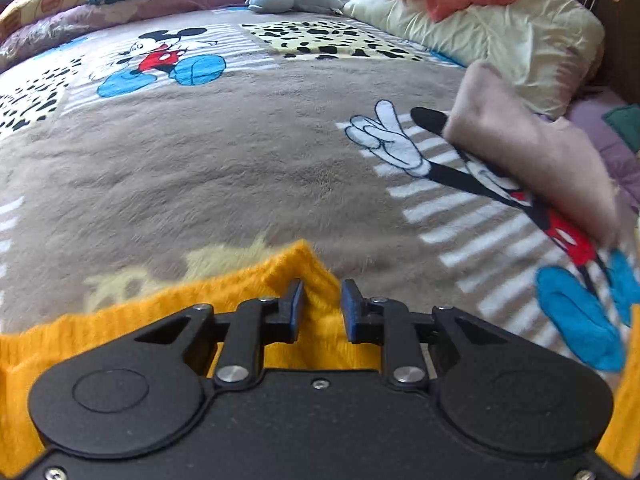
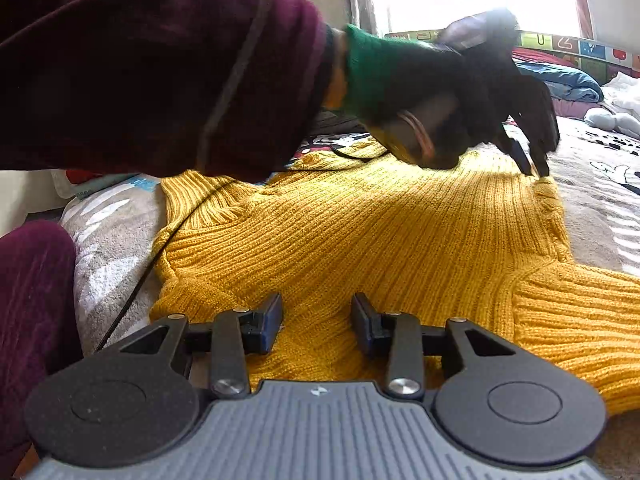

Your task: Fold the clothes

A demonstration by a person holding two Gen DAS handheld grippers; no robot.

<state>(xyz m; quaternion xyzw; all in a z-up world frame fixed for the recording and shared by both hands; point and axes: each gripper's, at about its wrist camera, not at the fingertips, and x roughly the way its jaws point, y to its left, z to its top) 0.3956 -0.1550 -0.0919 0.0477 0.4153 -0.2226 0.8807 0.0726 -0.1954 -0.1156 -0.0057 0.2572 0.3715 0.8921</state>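
Two grippers, one yellow knitted sweater (image 2: 360,232), spread on a cartoon-print blanket (image 1: 224,168).

The left gripper (image 1: 322,304) has its blue pads (image 1: 297,300) set narrowly apart with a raised corner of the sweater's edge between them; whether they press on the knit I cannot tell; the right gripper (image 2: 317,322) stands partly open just over the sweater's body, nothing clamped; seen from the right wrist, one maroon sleeve (image 2: 160,68) reaches across, a green cuff (image 2: 364,68) at its wrist; farther off lie one pinkish folded cloth (image 1: 532,152), one cream pillow (image 1: 500,40) and one grey soft toy (image 1: 296,0).
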